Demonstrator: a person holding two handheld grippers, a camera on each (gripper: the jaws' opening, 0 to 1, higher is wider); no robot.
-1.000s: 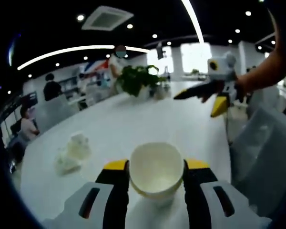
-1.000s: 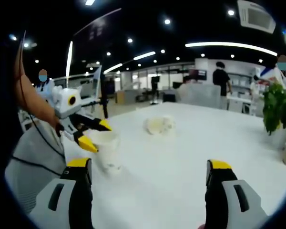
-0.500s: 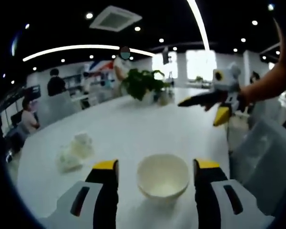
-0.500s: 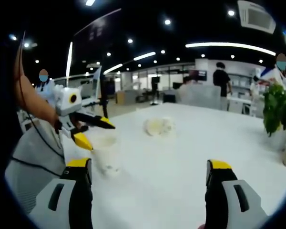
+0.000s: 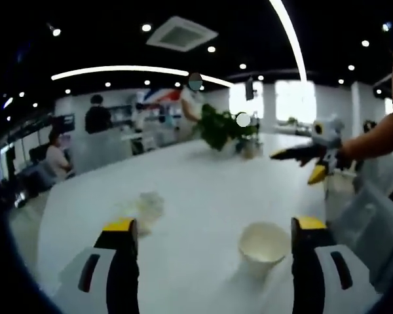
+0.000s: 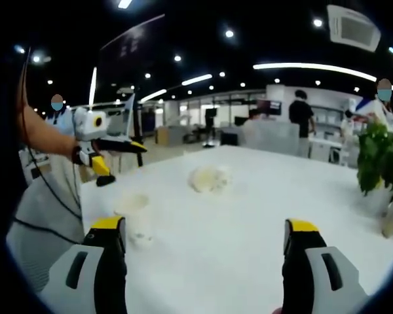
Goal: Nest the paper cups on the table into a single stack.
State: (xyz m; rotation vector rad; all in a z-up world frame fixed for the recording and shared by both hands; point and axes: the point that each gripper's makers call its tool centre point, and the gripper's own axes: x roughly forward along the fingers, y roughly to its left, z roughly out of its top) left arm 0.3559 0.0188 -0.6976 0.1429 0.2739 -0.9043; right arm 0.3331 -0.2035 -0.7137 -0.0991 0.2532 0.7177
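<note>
In the left gripper view the left gripper (image 5: 213, 226) has its jaws spread wide with nothing between the pads, the yellow tips at 7 and 5 o'clock. A white paper cup (image 5: 264, 244) stands upright, mouth up, on the white table (image 5: 203, 176), just inside the 5 o'clock jaw but apart from it. At about 9 o'clock from that cup, beyond the other jaw tip, lies a pale heap of what look like more cups (image 5: 144, 205), too blurred to count. Bare tabletop runs from the cup toward 12 o'clock up to a potted plant (image 5: 217, 127) near the far edge. The right gripper (image 5: 308, 162) hangs at 3 o'clock over the table's edge, its jaws apart and empty

In the right gripper view the right gripper (image 6: 204, 229) is likewise spread wide and empty. The cup (image 6: 133, 216) stands near the table's 9 o'clock edge, just beyond the jaw on that side. The left gripper (image 6: 118, 160) hovers above it at 10 o'clock, clear of the rim. The heap (image 6: 207, 177) lies toward 12 o'clock, well apart from the cup, with open table between. The plant (image 6: 380, 160) stands at 3 o'clock
</note>
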